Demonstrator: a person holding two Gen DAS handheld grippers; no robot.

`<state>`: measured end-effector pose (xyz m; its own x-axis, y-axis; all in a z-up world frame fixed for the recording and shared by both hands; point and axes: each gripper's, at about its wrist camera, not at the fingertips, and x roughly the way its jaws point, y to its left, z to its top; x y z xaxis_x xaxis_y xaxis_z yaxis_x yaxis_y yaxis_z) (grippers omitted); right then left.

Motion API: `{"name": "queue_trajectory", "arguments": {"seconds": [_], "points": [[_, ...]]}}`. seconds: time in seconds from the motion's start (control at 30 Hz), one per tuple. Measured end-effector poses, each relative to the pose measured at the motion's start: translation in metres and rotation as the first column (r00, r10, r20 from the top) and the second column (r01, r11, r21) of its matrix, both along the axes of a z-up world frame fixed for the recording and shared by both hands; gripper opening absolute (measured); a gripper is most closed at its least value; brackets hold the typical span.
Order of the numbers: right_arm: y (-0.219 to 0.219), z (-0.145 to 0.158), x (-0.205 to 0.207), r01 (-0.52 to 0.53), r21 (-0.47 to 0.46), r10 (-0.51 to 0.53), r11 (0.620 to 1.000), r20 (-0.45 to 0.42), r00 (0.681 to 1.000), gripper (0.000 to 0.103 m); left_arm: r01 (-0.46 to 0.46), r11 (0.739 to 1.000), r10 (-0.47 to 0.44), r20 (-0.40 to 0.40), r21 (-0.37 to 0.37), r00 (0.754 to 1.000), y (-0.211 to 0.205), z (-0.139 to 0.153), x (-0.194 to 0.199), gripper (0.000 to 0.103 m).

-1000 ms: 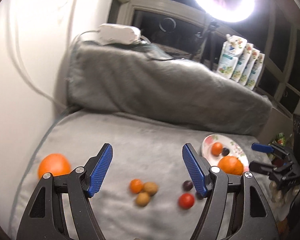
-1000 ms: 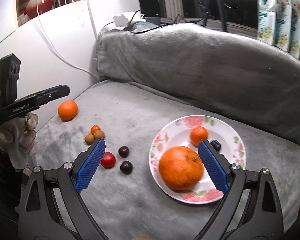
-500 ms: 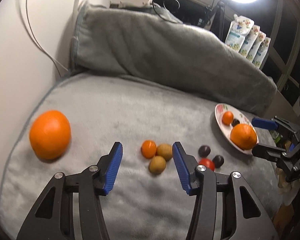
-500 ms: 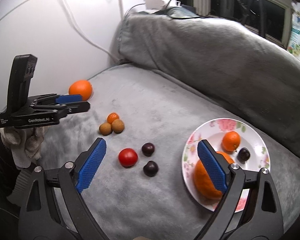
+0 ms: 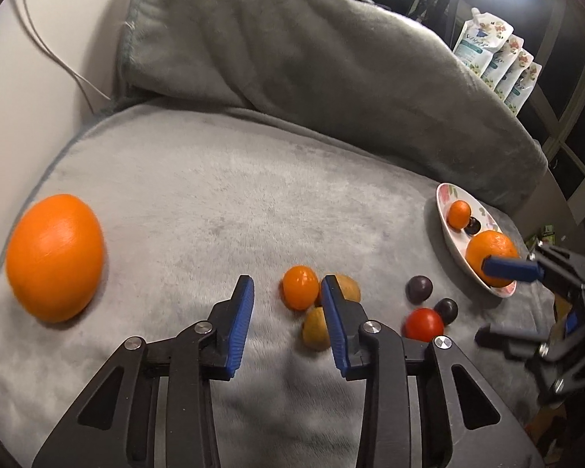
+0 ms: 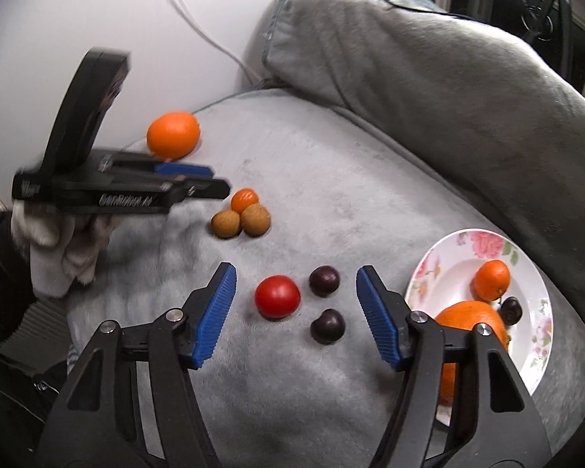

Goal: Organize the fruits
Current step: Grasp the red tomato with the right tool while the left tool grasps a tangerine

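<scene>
Left wrist view: left tool angled down over grey blanket, jaws closing, nothing between, small orange fruit just ahead.
Right wrist view: right tool tilted down, jaws closing, pads clear of red tomato and dark plums framed between.
Flowered plate: likely collection spot, already holding oranges and one plum.
Large orange: apart, far left.
</scene>
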<state>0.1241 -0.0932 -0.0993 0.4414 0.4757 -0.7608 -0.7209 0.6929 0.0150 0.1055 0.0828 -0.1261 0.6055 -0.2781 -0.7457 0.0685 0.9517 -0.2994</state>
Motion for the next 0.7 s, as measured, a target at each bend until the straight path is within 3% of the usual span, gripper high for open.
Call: {"name": "queue_trajectory", "arguments": {"seconds": [0.33, 0.7], "points": [[0.008, -0.021, 0.002, -0.037, -0.017, 0.036, 0.999, -0.041, 0.999, 0.050, 0.033, 0.998, -0.037, -0.078, -0.047, 0.996, 0.000, -0.015, 0.017, 0.034], [0.011, -0.037, 0.009, -0.051, -0.020, 0.049, 0.999, -0.066, 0.997, 0.045, 0.046, 0.996, -0.053, -0.094, -0.074, 0.994, 0.003, -0.015, 0.022, 0.032]]}}
